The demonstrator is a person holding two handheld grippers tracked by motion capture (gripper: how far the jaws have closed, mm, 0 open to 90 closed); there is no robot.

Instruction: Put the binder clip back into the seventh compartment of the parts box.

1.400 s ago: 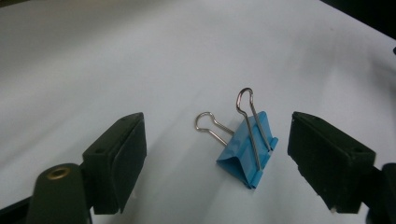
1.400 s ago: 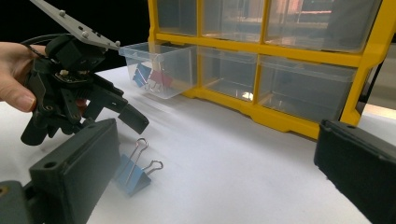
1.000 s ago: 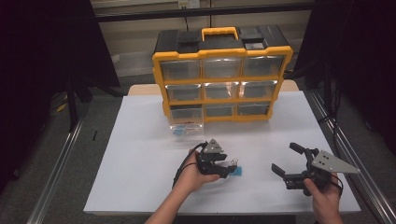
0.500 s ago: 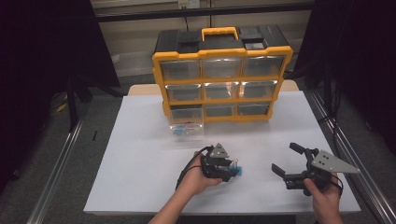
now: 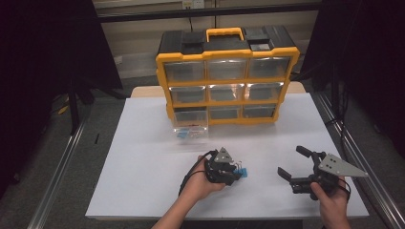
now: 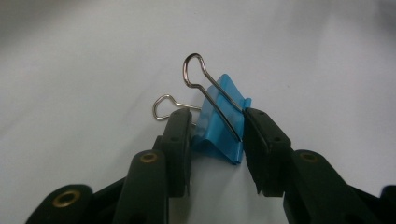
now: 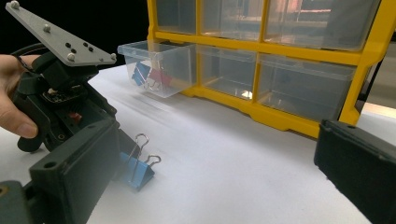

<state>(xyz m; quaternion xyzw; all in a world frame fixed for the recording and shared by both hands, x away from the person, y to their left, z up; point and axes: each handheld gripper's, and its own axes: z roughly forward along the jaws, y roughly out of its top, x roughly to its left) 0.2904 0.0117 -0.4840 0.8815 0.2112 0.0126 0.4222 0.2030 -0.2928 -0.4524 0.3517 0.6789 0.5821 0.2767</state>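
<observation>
A blue binder clip (image 6: 219,140) with wire handles lies on the white table top (image 5: 143,157); it also shows in the high view (image 5: 242,172) and the right gripper view (image 7: 136,171). My left gripper (image 6: 217,135) has its two black jaws against opposite sides of the clip's body. They have just been closing, with the clip between them. In the high view this gripper (image 5: 237,171) sits low at the table's middle front. To the right, my right gripper (image 5: 291,161) is held open above the table with nothing between its fingers.
A yellow and black drawer organizer (image 5: 228,76) stands at the back of the table. A clear drawer (image 5: 191,131) with blue and red clips is pulled out at its lower left, also seen in the right gripper view (image 7: 156,67).
The left gripper's jaws have drawn together around the blue clip. Both hands have stayed where they were.
</observation>
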